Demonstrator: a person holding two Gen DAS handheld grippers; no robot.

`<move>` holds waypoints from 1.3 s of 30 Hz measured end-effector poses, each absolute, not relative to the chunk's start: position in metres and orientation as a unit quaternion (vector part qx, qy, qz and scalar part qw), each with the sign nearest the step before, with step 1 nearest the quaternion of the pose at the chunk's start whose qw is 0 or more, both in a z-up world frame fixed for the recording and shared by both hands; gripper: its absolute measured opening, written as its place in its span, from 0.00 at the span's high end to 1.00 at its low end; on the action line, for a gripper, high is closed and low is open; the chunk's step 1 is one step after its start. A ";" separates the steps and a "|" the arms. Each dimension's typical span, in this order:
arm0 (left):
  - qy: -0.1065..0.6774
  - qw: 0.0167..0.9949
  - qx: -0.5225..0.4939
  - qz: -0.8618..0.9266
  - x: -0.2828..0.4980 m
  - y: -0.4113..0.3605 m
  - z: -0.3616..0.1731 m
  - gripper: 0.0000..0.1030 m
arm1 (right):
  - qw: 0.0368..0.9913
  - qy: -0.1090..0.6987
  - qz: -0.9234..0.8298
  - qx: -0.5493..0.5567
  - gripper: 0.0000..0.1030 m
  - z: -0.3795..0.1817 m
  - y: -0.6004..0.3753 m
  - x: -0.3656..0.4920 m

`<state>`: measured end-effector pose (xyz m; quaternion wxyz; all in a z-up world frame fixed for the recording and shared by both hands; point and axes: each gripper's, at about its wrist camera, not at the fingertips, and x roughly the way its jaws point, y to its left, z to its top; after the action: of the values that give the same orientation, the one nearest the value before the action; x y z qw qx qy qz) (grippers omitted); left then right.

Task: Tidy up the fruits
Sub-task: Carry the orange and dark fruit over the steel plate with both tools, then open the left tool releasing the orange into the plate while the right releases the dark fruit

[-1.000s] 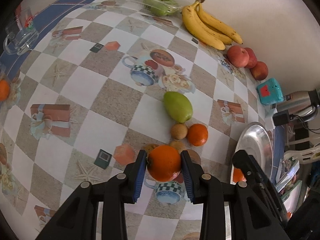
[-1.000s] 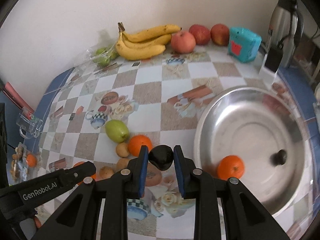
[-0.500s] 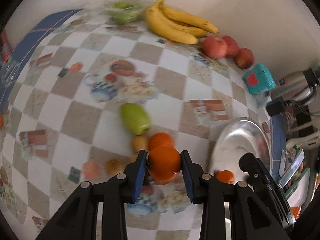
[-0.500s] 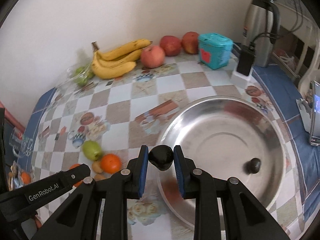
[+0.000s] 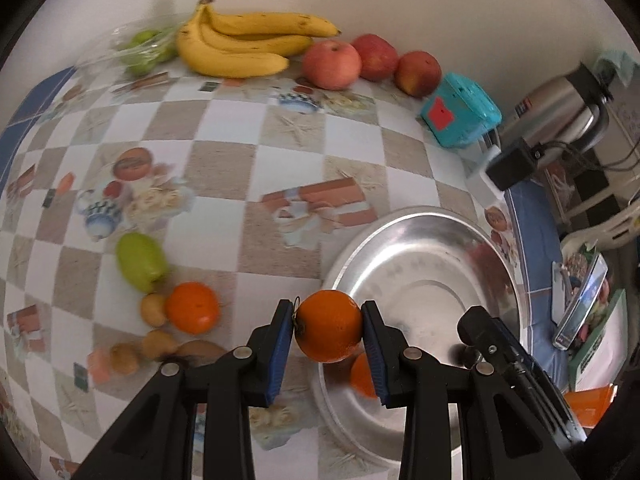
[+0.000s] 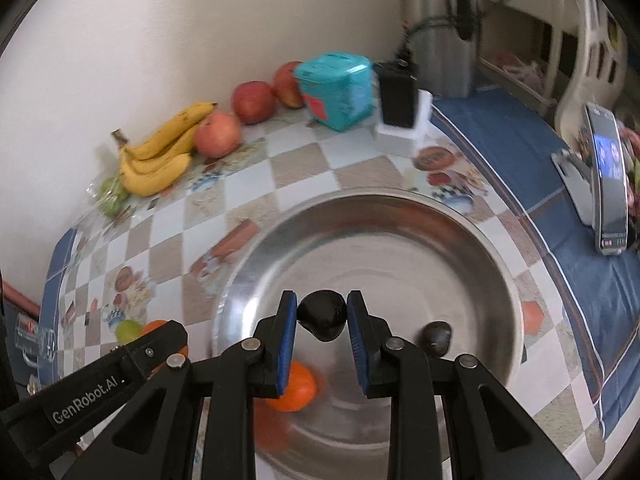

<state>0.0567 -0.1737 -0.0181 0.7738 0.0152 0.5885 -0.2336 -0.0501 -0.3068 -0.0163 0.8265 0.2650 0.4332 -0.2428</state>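
Note:
My left gripper (image 5: 329, 326) is shut on an orange (image 5: 329, 332) and hangs over the left rim of the steel bowl (image 5: 440, 236). My right gripper (image 6: 322, 316) is shut on a small dark fruit (image 6: 323, 314) above the inside of the steel bowl (image 6: 360, 216). Inside the bowl lie an orange (image 6: 298, 390) and another dark fruit (image 6: 437, 338). Left of the bowl on the chequered cloth sit a green mango (image 5: 140, 262), an orange (image 5: 193, 307) and several small brown fruits (image 5: 154, 310). The left gripper's arm (image 6: 100, 380) shows at the lower left of the right wrist view.
Against the back wall lie bananas (image 5: 240, 46), red apples (image 5: 332, 64) and bagged green fruit (image 5: 144, 50). A teal box (image 5: 460, 114), a black adapter on a white base (image 6: 398, 116) and a steel kettle (image 5: 560, 104) stand behind the bowl. A phone on a stand (image 6: 608, 176) is at the right.
Both grippers have swept to the right with their fruit: the left from over the loose fruit to the bowl's rim, the right from beside the bowl to above its inside.

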 end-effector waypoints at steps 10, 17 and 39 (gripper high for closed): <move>0.580 0.777 0.033 -0.243 0.054 -0.195 -0.035 0.64 | 0.808 0.448 -0.251 0.288 0.74 -0.033 -0.323 -0.054; 0.582 0.774 0.028 -0.250 0.055 -0.195 -0.034 0.63 | 0.800 0.458 -0.249 0.297 0.74 -0.040 -0.323 -0.054; 0.583 0.790 0.063 -0.180 0.059 -0.153 -0.023 0.32 | 0.806 0.462 -0.241 0.281 0.53 -0.022 -0.311 -0.063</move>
<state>0.0591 -0.1528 -0.0234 0.7899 0.0628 0.5828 -0.1803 -0.0627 -0.3113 -0.0223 0.8062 0.2809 0.4617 -0.2408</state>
